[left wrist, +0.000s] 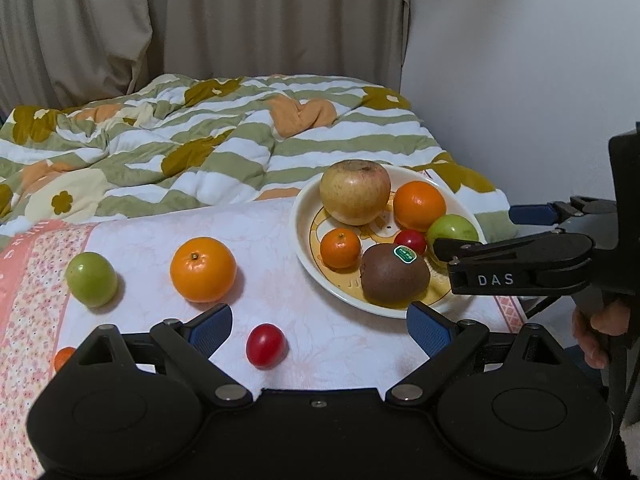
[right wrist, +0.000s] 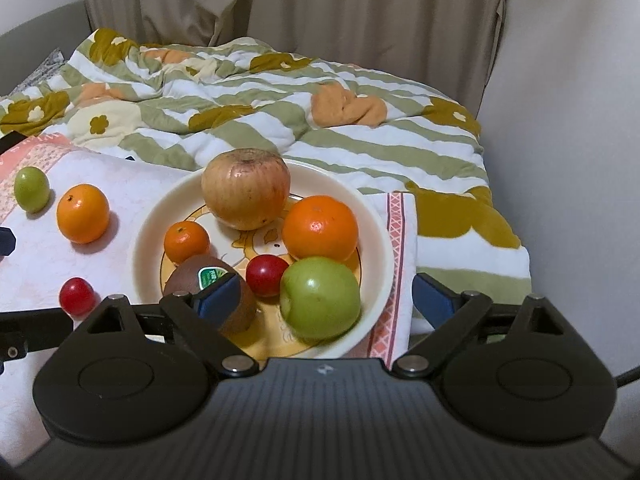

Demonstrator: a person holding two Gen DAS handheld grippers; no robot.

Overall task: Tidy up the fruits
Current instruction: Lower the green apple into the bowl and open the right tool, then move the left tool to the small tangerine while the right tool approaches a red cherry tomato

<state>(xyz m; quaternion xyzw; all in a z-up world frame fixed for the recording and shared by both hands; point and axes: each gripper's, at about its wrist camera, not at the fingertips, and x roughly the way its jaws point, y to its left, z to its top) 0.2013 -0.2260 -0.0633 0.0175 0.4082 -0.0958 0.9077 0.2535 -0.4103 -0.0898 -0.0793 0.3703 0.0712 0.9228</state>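
Observation:
A cream plate [right wrist: 384,232] holds an apple [right wrist: 245,188], an orange [right wrist: 320,227], a tangerine [right wrist: 187,241], a cherry tomato [right wrist: 266,275], a stickered kiwi [right wrist: 184,276] and a green fruit [right wrist: 320,298]. My right gripper [right wrist: 324,298] is open wide over the plate's near side. The green fruit lies between its fingers, untouched. On the cloth left of the plate lie an orange [left wrist: 203,269], a green fruit [left wrist: 91,279] and a red tomato [left wrist: 266,345]. My left gripper [left wrist: 320,328] is open just behind the tomato and holds nothing.
The fruit sits on a pink floral cloth [left wrist: 328,344] laid over a bed. A rumpled striped quilt [left wrist: 224,140] fills the far side, with curtains and a wall behind. A small orange fruit [left wrist: 64,358] peeks out at the left edge. A hand [left wrist: 596,332] holds the right gripper.

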